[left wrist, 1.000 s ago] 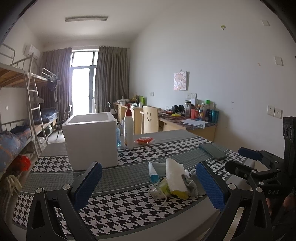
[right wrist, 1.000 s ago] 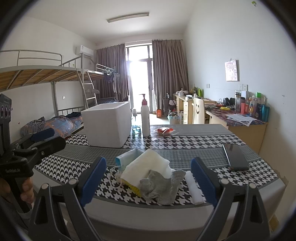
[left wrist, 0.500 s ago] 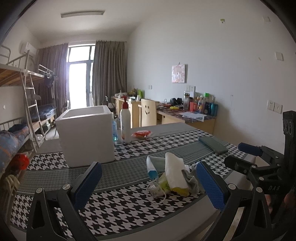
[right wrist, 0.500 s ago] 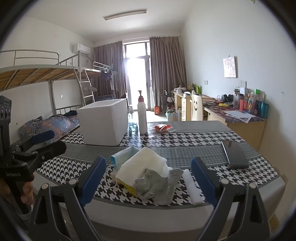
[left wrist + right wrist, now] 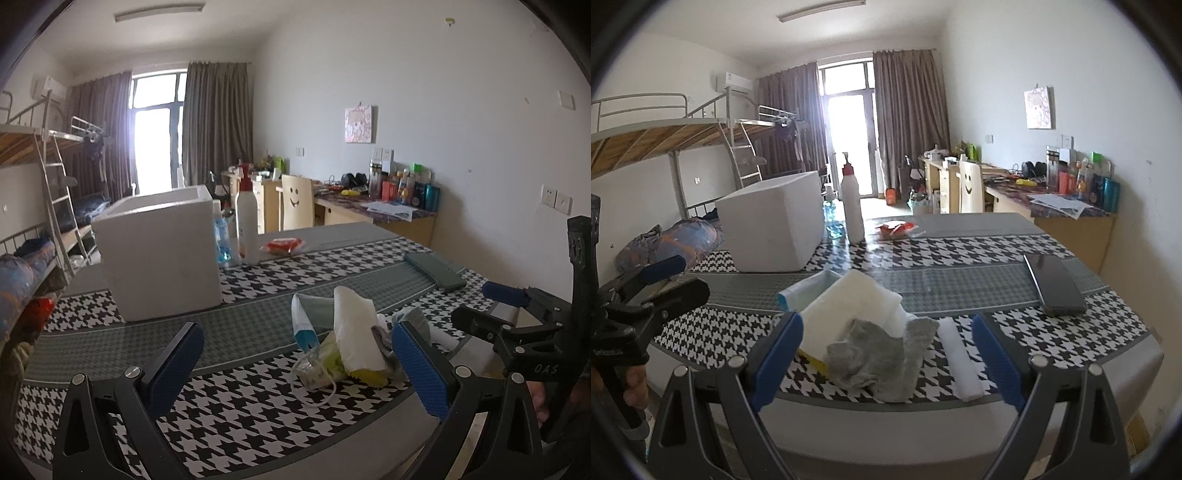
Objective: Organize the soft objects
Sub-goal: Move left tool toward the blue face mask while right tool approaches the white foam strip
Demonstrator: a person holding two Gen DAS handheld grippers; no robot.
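- On the table [image 5: 960,288] with the black and white cloth, near the front edge, sits a little pile of soft things.
- The pile could fall off the table, I think, because it lies so close to the edge and a push from a gripper could slide it.
- A gripper might also grab two things at once, since the gray rag [image 5: 882,358] lies on top of the white cloth [image 5: 846,310] and they touch.
- The strings of the face mask [image 5: 306,325] could get caught on a finger and drag the other things along.
- The phone [image 5: 1054,284] lies to the right, apart from the pile, but a wide swing could knock it.
- The gray rag looks crumpled and floppy.
- The white cloth is folded and a bit puffy, with something yellow [image 5: 812,360] peeking out from under it.
- A white roll [image 5: 962,363] lies just beside the rag.
- The big white box [image 5: 775,225] stands farther back, and I guess the soft things go in there.
- The left gripper [image 5: 295,369] is wide open and holds nothing.
- The right gripper [image 5: 886,363] is wide open too, with the rag in between its fingers but not touched.
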